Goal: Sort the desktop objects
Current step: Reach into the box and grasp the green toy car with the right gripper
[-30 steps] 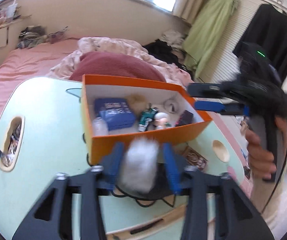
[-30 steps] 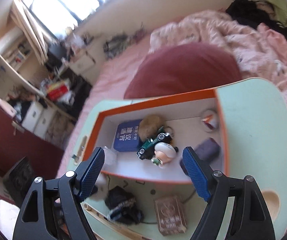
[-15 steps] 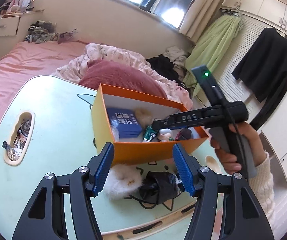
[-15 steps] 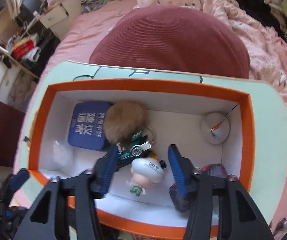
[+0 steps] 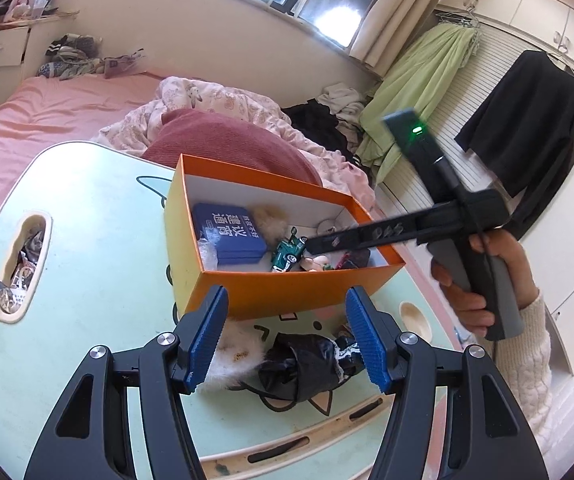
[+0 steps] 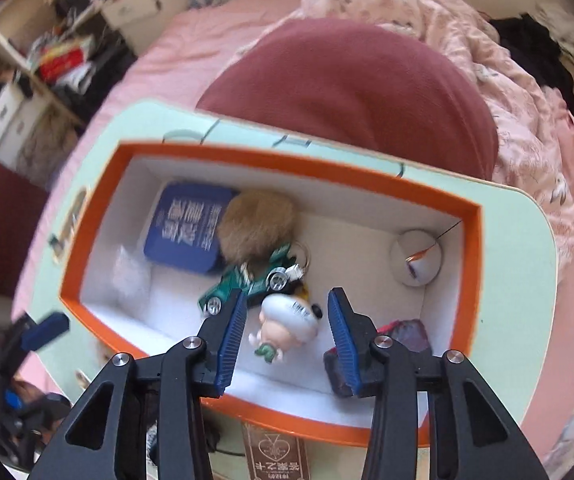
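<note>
Sunlit window (image 5: 327,8) above a pink bed (image 5: 47,112); white wardrobe (image 5: 527,12) beside.

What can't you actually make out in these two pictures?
- Brown card, right wrist view: cut off by the bottom edge, print unreadable.
- White fluffy ball, left wrist view: partly hidden behind the left tongs.
- Dark purple item: half covered by the right tongs, unidentifiable.

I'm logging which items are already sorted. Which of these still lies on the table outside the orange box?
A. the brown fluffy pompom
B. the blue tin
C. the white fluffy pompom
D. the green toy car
C: the white fluffy pompom lies on the table in front of the orange box, between the open left gripper's fingers.
</note>
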{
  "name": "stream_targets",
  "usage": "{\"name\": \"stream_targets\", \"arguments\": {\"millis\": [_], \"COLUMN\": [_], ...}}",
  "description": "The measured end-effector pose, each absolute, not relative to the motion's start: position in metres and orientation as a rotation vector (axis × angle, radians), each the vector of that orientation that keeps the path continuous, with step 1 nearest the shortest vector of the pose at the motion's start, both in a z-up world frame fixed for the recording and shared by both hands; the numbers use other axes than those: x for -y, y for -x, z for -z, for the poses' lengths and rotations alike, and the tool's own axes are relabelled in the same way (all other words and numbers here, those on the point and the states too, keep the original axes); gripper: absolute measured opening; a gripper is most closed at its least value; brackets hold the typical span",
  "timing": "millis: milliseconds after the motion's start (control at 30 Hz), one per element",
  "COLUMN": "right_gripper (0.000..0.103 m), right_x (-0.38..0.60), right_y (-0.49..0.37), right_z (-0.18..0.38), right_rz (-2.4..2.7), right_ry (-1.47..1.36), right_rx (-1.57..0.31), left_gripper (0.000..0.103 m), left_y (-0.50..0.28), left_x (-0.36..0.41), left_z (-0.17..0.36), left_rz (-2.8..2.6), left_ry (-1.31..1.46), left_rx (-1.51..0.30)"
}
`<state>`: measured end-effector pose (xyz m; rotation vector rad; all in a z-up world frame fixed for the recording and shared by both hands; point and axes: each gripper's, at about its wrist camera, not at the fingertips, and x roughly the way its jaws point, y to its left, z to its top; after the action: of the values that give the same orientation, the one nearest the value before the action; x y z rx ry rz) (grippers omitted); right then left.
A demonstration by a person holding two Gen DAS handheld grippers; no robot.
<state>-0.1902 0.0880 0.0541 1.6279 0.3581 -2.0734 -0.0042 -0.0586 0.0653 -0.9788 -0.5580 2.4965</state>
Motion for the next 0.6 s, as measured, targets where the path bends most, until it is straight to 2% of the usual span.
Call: {"name": "stream_targets", "arguments": {"millis": [33, 67, 133, 200, 233, 267, 333, 433, 500, 533, 600], "right_gripper": [0.050, 0.062, 0.070, 0.070, 0.063, 0.046, 0.028, 0.026, 0.015, 0.002, 0.002], "right_x": [-0.084, -0.082, -0.083, -0.085, -0.085, -0.086, -0.092, -0.100, -0.108, -0.112, -0.121], "right_y": [0.190, 0.193, 0.197, 0.201, 0.201, 0.201, 0.200, 0.199, 0.199, 0.198, 0.196], "right_z": [-0.047, -0.040, -0.031, -0.030, -0.031, -0.033, -0.037, -0.045, -0.054, -0.058, -0.068], "right_rz": [2.058, 2.032, 2.016, 2.027, 2.036, 2.029, 1.998, 2.031, 2.051, 2.060, 2.074], "right_ry": [-1.648, -1.665, -1.678, -1.659, -1.639, -1.627, -1.629, -1.608, -1.574, -1.559, -1.526], "right_rx": [-0.397, -0.382, -0.314, -0.248, -0.224, -0.194, -0.121, -0.109, -0.050, -0.031, 0.002], "left_gripper": [0.062, 0.062, 0.062, 0.062, 0.062, 0.062, 0.062, 0.062, 0.062, 0.062, 0.062], "left_y": [0.004, 0.004, 0.004, 0.004, 0.004, 0.003, 0.003, 0.002, 0.002, 0.002, 0.002], "left_x": [0.058, 0.057, 0.054, 0.053, 0.052, 0.052, 0.051, 0.051, 0.052, 0.052, 0.052], "left_z": [-0.065, -0.065, -0.063, -0.063, -0.062, -0.062, -0.061, -0.060, -0.060, -0.060, -0.060], "left_rz": [-2.497, -2.496, -2.490, -2.486, -2.483, -2.481, -2.480, -2.477, -2.474, -2.473, -2.473], "left_ry": [0.981, 0.983, 0.989, 0.992, 0.994, 0.996, 1.000, 1.002, 1.003, 1.004, 1.004], "left_rx": [0.555, 0.551, 0.545, 0.544, 0.543, 0.542, 0.537, 0.543, 0.547, 0.549, 0.552]}}
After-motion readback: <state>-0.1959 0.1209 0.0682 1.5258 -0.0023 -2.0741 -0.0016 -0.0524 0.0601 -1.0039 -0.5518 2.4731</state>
